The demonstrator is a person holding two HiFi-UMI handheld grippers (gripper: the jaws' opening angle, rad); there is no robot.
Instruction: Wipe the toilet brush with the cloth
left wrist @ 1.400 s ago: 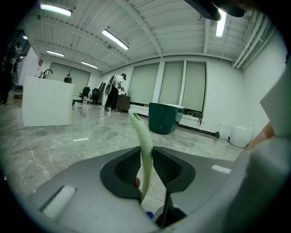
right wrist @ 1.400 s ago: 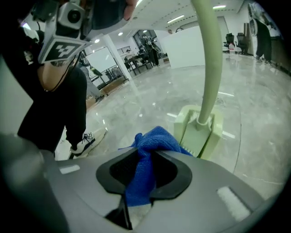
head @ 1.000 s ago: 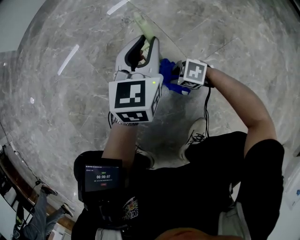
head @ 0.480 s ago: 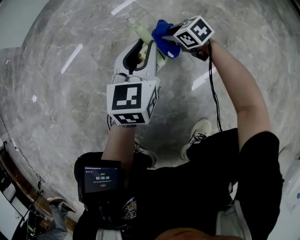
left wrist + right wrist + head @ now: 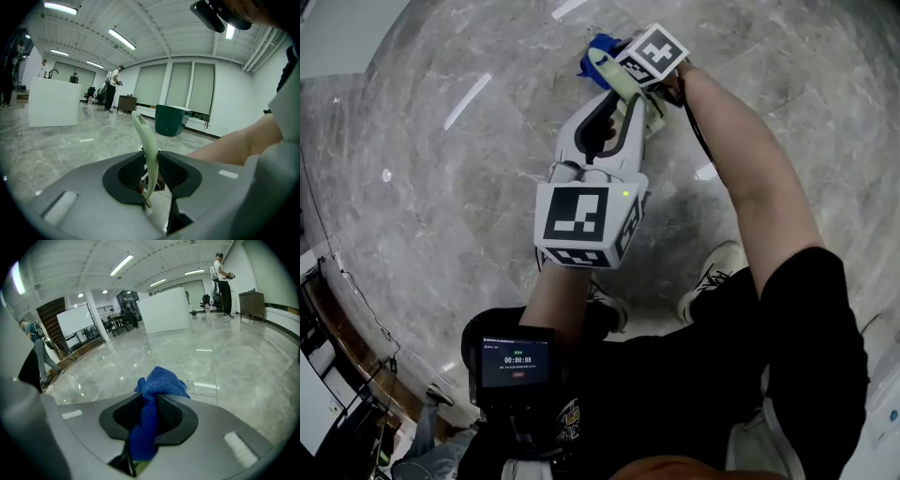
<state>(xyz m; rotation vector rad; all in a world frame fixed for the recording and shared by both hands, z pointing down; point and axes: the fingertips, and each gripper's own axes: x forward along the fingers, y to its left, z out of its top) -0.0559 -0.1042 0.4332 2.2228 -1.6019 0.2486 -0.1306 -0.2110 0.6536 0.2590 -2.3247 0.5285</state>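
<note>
The toilet brush is held between the jaws of the left gripper and reaches far. At its far end the cloth is held in the right gripper, far-right of the left one.

Of the toilet brush only the pale green handle shows. Its bristle end appears in no view, and its lower part vanishes between the jaws of the left tongs. The cloth has its lower end lost inside the right tongs; in the head view their marker cube covers most of it. The distant person is too small to describe.
</note>
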